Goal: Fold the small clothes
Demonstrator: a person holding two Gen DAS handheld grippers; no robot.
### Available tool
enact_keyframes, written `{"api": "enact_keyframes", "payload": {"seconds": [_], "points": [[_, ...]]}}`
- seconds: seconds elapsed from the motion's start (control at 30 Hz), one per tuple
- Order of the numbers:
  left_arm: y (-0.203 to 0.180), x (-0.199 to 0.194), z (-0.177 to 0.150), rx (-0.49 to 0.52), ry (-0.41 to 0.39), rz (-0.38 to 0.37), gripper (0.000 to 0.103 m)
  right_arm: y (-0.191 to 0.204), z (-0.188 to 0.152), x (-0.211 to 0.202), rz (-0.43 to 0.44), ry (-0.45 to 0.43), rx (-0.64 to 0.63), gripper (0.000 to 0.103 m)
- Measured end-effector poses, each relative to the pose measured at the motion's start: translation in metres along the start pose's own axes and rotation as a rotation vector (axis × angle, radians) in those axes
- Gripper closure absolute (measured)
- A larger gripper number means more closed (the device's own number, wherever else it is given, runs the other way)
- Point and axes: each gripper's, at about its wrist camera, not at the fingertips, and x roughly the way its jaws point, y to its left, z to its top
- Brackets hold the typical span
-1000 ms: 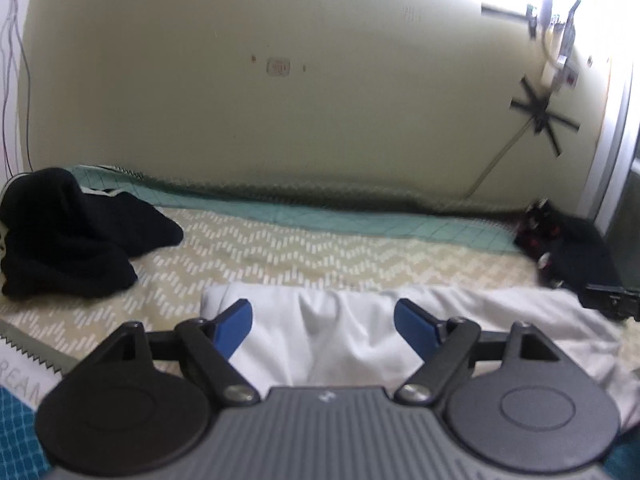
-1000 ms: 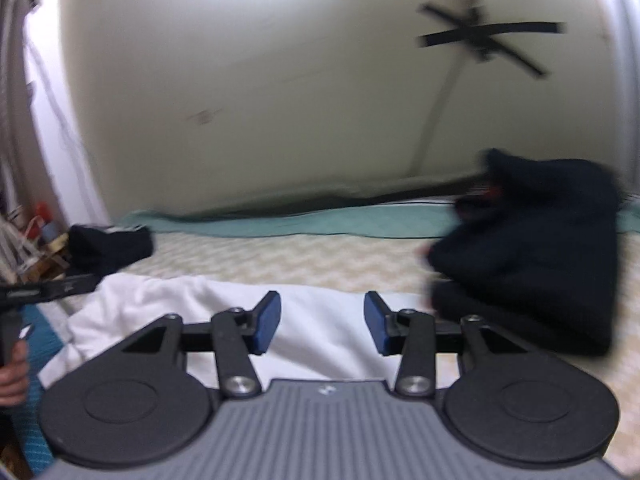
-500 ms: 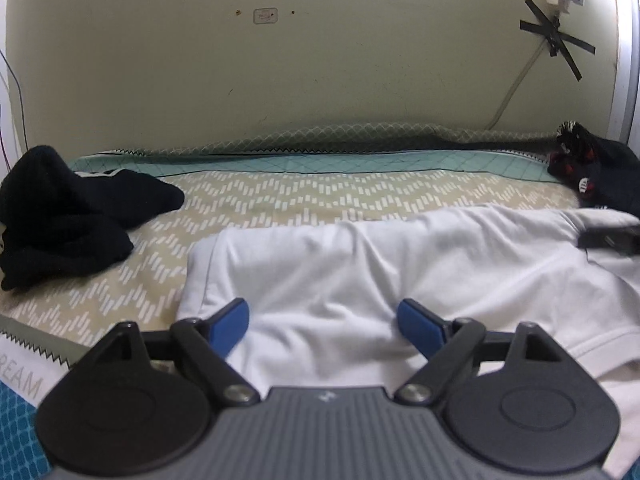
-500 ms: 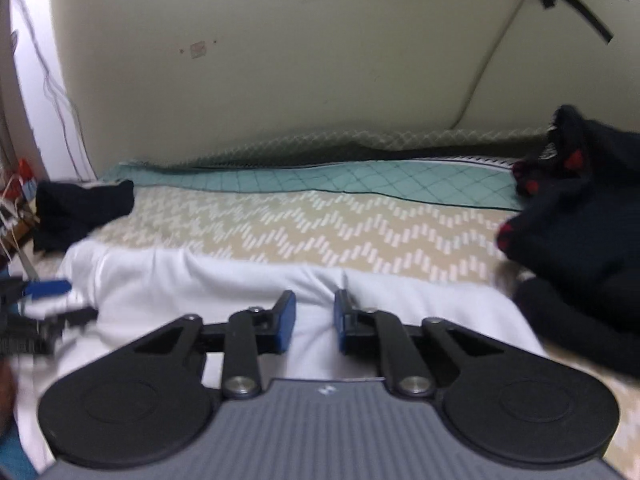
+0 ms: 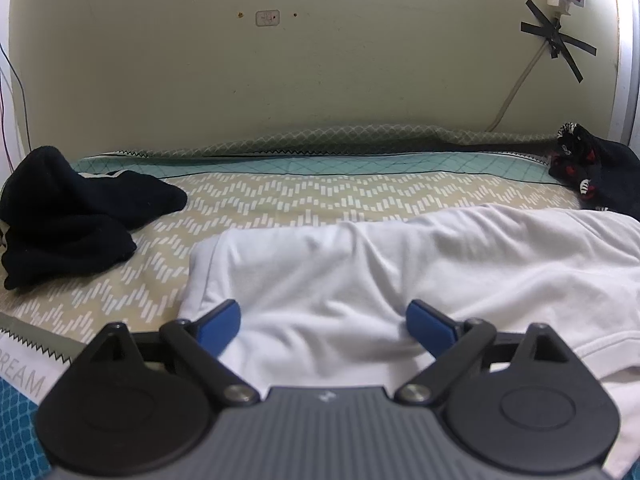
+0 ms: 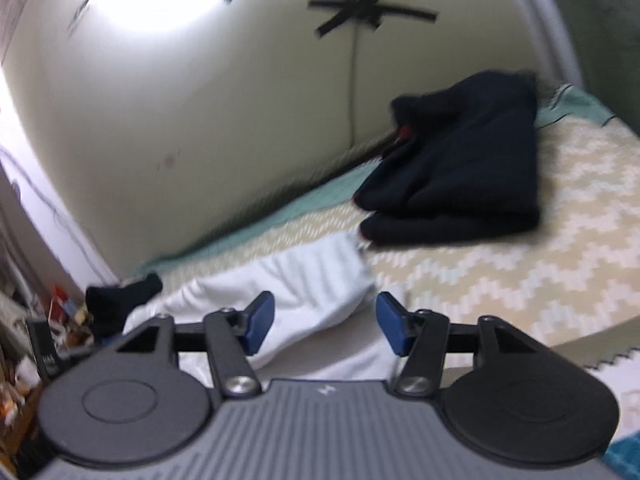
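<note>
A white garment (image 5: 400, 272) lies spread and rumpled across the patterned bed cover (image 5: 304, 200). My left gripper (image 5: 323, 323) hovers over its near left part, jaws wide and still opening, with cloth under them but the blue pads clear of it. In the blurred, tilted right wrist view the same white garment (image 6: 288, 280) shows its right end folded over in a thick roll. My right gripper (image 6: 325, 327) is just in front of that end, jaws opening, nothing pinched between the pads.
A black garment pile (image 5: 68, 216) sits at the left of the bed, and a dark garment with red spots (image 5: 592, 172) at the right by the wall. The right wrist view shows a folded dark stack (image 6: 460, 176) and clutter (image 6: 48, 328) beside the bed.
My right gripper shut on the white cloth's edge, then opened and swung off with a roll, leaving the end folded over. My left gripper dropped lower over the garment and widened.
</note>
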Motion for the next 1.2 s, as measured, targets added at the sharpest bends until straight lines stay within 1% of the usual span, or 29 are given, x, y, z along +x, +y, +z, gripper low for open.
{"api": "enact_keyframes", "payload": {"seconds": [0.07, 0.1, 0.13, 0.2, 0.27, 0.33, 0.4, 0.47, 0.5, 0.53, 0.57, 0.6, 0.67, 0.7, 0.77, 0.83, 0.93, 1.0, 1.03, 1.07, 1.2], "points": [[0.0, 0.0, 0.0, 0.001, 0.0, 0.004, 0.009, 0.005, 0.005, -0.006, 0.005, -0.032, -0.012, 0.046], [0.0, 0.0, 0.0, 0.001, -0.001, 0.006, 0.009, 0.01, 0.008, -0.008, 0.016, -0.051, -0.03, 0.05], [-0.001, -0.001, 0.0, 0.0, -0.001, 0.006, 0.009, 0.016, 0.01, -0.008, 0.024, -0.07, -0.052, 0.052], [0.0, -0.001, 0.0, -0.005, 0.001, 0.002, 0.008, 0.032, 0.014, -0.003, 0.048, -0.101, -0.099, 0.052], [0.002, -0.001, 0.0, -0.01, 0.003, -0.003, 0.007, 0.045, 0.016, 0.009, 0.084, -0.098, -0.138, 0.052], [0.002, -0.001, 0.0, -0.012, 0.005, -0.001, 0.007, 0.052, 0.014, 0.026, 0.09, -0.073, -0.18, 0.052], [0.002, 0.0, 0.0, -0.011, 0.006, 0.002, 0.007, 0.052, 0.009, 0.047, 0.063, -0.017, -0.21, 0.053], [0.001, -0.001, 0.0, -0.014, 0.005, 0.004, 0.007, 0.042, -0.004, 0.071, -0.026, 0.101, -0.233, 0.053], [0.002, -0.001, -0.001, -0.018, 0.004, 0.002, 0.007, 0.034, -0.012, 0.078, -0.068, 0.152, -0.236, 0.055], [0.002, -0.001, -0.001, -0.022, 0.003, -0.001, 0.007, 0.026, -0.02, 0.073, -0.047, 0.125, -0.24, 0.059], [0.003, -0.001, -0.001, -0.026, 0.003, -0.003, 0.007, 0.021, -0.025, 0.067, -0.037, 0.122, -0.249, 0.063], [0.003, -0.001, -0.001, -0.028, 0.002, -0.005, 0.006, 0.019, -0.027, 0.061, -0.045, 0.115, -0.257, 0.064], [0.003, -0.002, -0.001, -0.031, -0.005, -0.01, 0.006, 0.013, -0.026, 0.047, -0.037, 0.11, -0.218, 0.051], [0.003, -0.004, -0.001, -0.032, -0.011, -0.013, 0.006, 0.008, -0.026, 0.036, -0.015, 0.097, -0.174, 0.041], [0.004, -0.007, -0.002, -0.037, -0.031, -0.024, 0.006, -0.001, -0.024, 0.017, 0.019, 0.045, -0.101, 0.041], [0.006, -0.01, -0.002, -0.045, -0.05, -0.038, 0.005, -0.013, -0.021, 0.005, 0.024, 0.015, -0.019, 0.039], [0.009, -0.012, -0.002, -0.055, -0.057, -0.052, 0.004, -0.032, -0.016, 0.005, 0.03, 0.041, 0.12, 0.038], [0.009, -0.012, -0.002, -0.062, -0.057, -0.057, 0.004, -0.04, -0.018, 0.014, 0.028, 0.086, 0.19, 0.038], [0.01, -0.012, -0.002, -0.065, -0.058, -0.06, 0.004, -0.041, -0.02, 0.019, 0.018, 0.11, 0.208, 0.037], [0.011, -0.012, -0.002, -0.068, -0.059, -0.063, 0.004, -0.041, -0.022, 0.021, 0.023, 0.1, 0.207, 0.036], [0.014, -0.012, -0.002, -0.081, -0.059, -0.081, 0.003, -0.031, -0.024, 0.026, 0.026, 0.117, 0.188, 0.036]]}}
